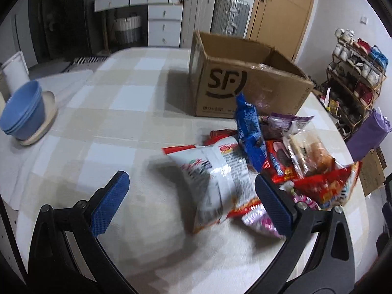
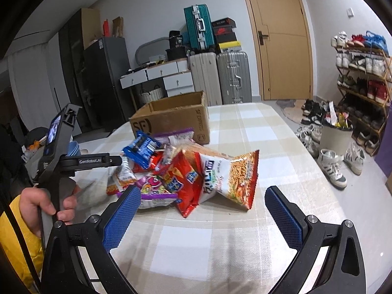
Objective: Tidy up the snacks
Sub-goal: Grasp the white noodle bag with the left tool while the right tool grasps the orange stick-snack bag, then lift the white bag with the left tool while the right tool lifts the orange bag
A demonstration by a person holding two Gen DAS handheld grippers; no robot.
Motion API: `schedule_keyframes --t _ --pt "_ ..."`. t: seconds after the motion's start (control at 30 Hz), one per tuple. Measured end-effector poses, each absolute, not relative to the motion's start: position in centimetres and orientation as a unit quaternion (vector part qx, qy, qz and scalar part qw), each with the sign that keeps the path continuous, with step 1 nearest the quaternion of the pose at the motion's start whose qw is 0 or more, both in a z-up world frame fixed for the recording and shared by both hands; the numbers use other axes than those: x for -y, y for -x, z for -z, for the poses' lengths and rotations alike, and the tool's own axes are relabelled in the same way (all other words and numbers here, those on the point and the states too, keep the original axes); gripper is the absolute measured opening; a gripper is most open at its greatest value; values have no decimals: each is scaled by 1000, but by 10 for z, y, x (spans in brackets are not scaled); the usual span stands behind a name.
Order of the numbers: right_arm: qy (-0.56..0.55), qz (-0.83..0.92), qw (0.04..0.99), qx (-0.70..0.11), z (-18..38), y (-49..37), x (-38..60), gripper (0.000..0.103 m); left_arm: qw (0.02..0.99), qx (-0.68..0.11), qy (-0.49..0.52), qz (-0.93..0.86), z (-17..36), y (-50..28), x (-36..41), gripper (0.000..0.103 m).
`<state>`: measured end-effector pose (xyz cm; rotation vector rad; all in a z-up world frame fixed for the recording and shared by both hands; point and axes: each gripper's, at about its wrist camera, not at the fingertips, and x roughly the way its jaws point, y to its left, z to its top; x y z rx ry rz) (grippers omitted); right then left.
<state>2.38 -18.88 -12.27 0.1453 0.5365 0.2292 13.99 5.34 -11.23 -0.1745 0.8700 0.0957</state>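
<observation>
Left gripper (image 1: 192, 199) first: its blue pads are spread wide, nothing between them yet, and the white-and-red snack bag (image 1: 215, 183) sits right in the gap, looking blurred. Right gripper (image 2: 203, 210) is likewise wide apart and empty, hovering over the checked tablecloth (image 2: 245, 127) just short of the orange noodle-snack bag (image 2: 235, 178). In the right wrist view a hand (image 2: 36, 205) in a yellow sleeve grips the left tool's handle beside the pile.

Out from there, the heap of snacks (image 1: 281, 161) lies jumbled near the table's right edge: a blue cookie pack (image 1: 250, 132) sticking up, red packets, a purple one, a pink one underneath. Behind the pile stands the open cardboard box (image 1: 245, 83), closer to the far edge, probably where the snacks should go. Blue bowls (image 1: 22, 115) sit at the left edge, well apart.

Risks? These bags are slick and puffy; a pinch on the belly could slip or crush the contents. Pulling one from the pile may drag its neighbours toward the right edge and over. Two tools closing on the same heap could also collide.
</observation>
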Motion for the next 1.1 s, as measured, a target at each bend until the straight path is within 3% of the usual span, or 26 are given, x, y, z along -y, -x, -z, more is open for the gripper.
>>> schedule_keyframes --t 0.3,0.4,0.57,0.67,1.1 --pt "-87 -114 944 -296 145 -47 199 103 885 -454 88 -49 144 -180 -51 102" --pt "-90 -117 942 -301 148 -52 199 103 884 -455 107 -15 150 -185 -55 87" --pt "-100 -118 939 -306 152 -59 200 103 888 -447 106 13 149 -183 -54 53" --pt "-102 -117 939 -309 152 -60 201 103 886 -450 112 25 154 -184 -59 44" --pt "-121 -93 937 -313 145 -57 211 103 895 -429 123 30 143 -147 -83 40"
